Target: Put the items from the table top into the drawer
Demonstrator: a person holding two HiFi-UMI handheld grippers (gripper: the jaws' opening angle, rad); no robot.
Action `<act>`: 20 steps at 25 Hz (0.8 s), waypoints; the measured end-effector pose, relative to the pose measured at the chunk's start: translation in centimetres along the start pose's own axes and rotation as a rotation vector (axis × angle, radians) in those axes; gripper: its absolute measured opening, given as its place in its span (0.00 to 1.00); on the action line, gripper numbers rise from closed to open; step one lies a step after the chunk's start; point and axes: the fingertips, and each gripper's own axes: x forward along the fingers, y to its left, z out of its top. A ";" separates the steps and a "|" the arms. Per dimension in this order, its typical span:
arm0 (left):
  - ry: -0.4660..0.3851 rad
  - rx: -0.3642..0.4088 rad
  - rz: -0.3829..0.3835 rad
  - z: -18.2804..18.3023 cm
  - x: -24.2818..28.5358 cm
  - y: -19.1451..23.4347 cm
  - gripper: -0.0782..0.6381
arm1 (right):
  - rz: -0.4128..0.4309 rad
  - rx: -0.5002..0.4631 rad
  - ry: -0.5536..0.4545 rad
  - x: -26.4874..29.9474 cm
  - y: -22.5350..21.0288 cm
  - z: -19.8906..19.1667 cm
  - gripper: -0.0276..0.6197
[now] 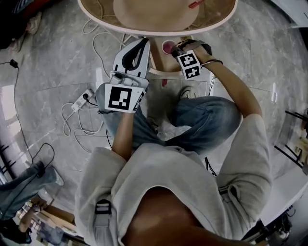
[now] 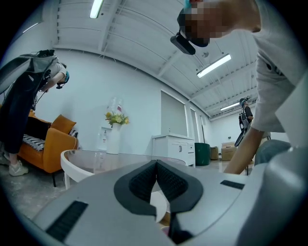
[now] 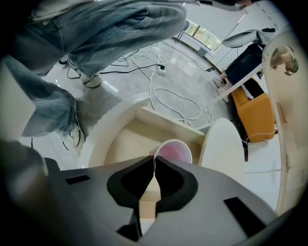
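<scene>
My right gripper (image 3: 154, 166) is shut on the rim of a pink cup (image 3: 174, 151) and points steeply down. The cup hangs over the open wooden drawer (image 3: 126, 142). In the head view the same cup (image 1: 168, 47) shows just under the round table's rim (image 1: 159, 30), beside the right gripper's marker cube (image 1: 188, 65). My left gripper (image 1: 143, 42) is left of it, shut with nothing between its pads. In the left gripper view its jaws (image 2: 156, 166) point level at the table's edge (image 2: 77, 161). A small red item (image 1: 195, 4) lies on the table top.
White cables (image 3: 175, 98) and a power strip (image 1: 83, 98) lie on the marble floor. The seated person's jeans-clad legs (image 1: 202, 120) are under the grippers. A vase of flowers (image 2: 115, 129), an orange armchair (image 2: 53, 141) and a white cabinet (image 2: 173, 144) stand beyond the table.
</scene>
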 end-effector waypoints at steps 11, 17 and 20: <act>0.006 -0.008 0.019 -0.4 -1.1 1.1 0.13 | 0.091 -0.006 -0.027 2.5 1.2 2.0 0.26; -0.011 -0.033 -0.016 -0.4 -0.3 0.2 0.13 | 0.005 0.054 -0.027 -0.9 0.5 0.1 0.24; -0.017 -0.043 -0.033 -0.3 0.1 -0.5 0.13 | -0.074 0.123 -0.018 -3.6 -0.2 -2.1 0.19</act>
